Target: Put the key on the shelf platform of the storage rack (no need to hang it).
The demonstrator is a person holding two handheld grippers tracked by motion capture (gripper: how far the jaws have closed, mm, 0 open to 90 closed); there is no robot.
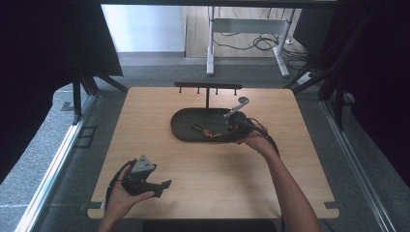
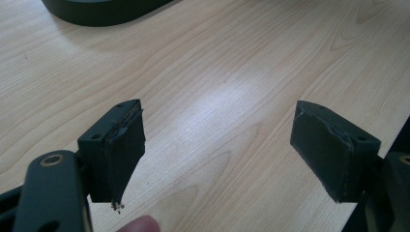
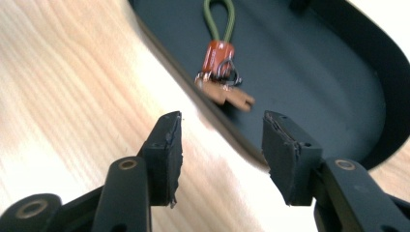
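Keyring (image 3: pixel 221 72) lies in the black oval tray (image 3: pixel 338 72), just ahead of the right claw (image 3: pixel 221 154).
Right claw: jaws partly open, empty, poised over the tray's near rim. Left claw (image 2: pixel 217 150): jaws wide apart, empty, above bare tabletop (image 2: pixel 232 72), well apart from the tray.

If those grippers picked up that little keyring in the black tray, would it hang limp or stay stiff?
The keyring would probably dangle: its green cord loop looks soft, and the keys hang loosely on a wire ring. It seems small and light. Pushed, it would likely slide across the smooth tray, not roll.
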